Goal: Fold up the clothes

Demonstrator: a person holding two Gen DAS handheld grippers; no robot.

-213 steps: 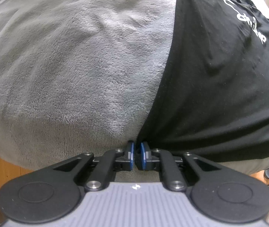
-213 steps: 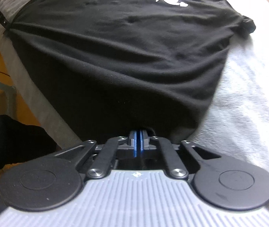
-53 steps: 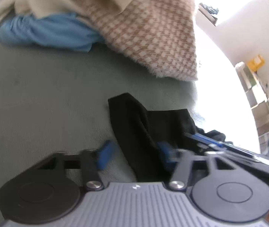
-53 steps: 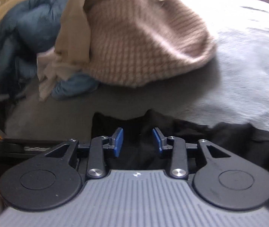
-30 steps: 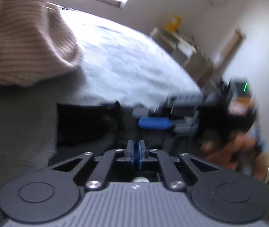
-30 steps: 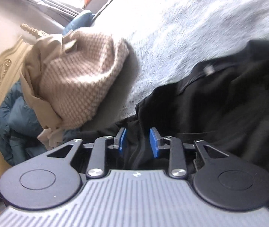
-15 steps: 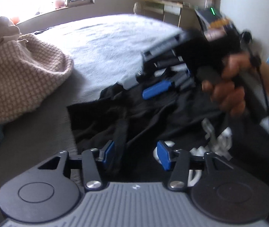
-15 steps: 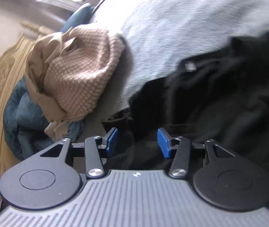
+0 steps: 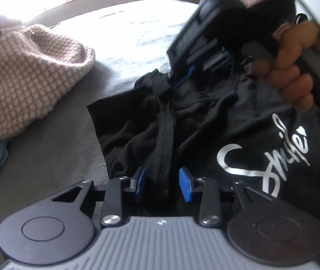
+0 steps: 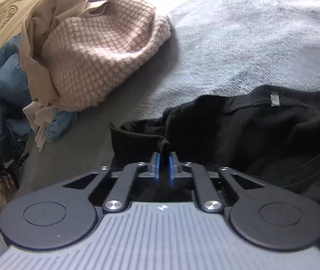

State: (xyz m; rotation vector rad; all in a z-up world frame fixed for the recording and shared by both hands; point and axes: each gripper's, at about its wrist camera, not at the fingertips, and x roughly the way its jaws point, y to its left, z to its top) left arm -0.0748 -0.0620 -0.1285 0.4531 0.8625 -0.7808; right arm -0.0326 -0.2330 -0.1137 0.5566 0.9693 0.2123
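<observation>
Right gripper (image 10: 164,168) pinches a fold of the crumpled black cotton T-shirt with white script lettering (image 9: 238,139), which lies on the grey fleece blanket (image 10: 238,33) beside a pink checked knit sweater (image 10: 97,51); left gripper (image 9: 162,183) is closing around a seam, pads not yet touching

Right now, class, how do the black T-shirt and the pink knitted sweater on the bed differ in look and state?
The black T-shirt is smooth, thin cloth with white script; the pink knitted sweater is thick and fuzzy with a check pattern. The T-shirt is being handled: the right gripper is shut on a fold, and the left gripper's jaws are closing around a seam. The sweater lies untouched in a heap. Both rest on the grey blanket.
</observation>
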